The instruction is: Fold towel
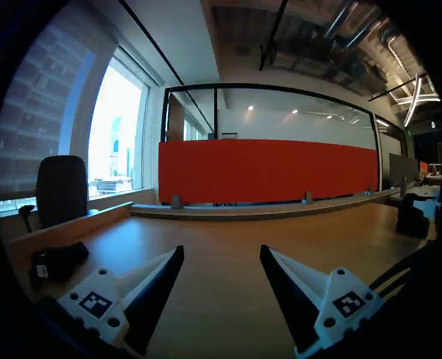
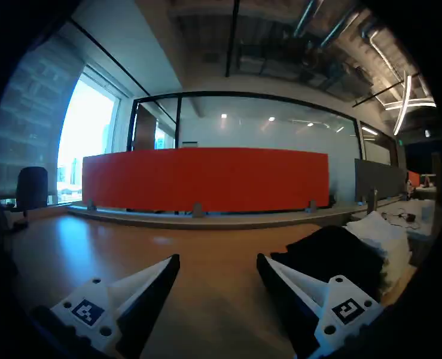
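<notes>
Hovering over the bare wooden table [image 1: 232,227], left gripper [image 1: 221,248] and right gripper [image 2: 218,256] gape empty. The black cloth towel [image 2: 334,251] at four o'clock looks limp and light; pinch its corners.

Left gripper [image 1: 221,248] and right gripper [image 2: 218,257], both with fingers [image 1: 155,281] wide apart.

A wooden counter [image 1: 232,251] lies across the lower frame, with a red panel [image 1: 268,170] behind it. At left are a bright window [image 1: 116,143] and a black chair [image 1: 61,188]. Pipes [image 1: 340,36] run at upper right.
</notes>
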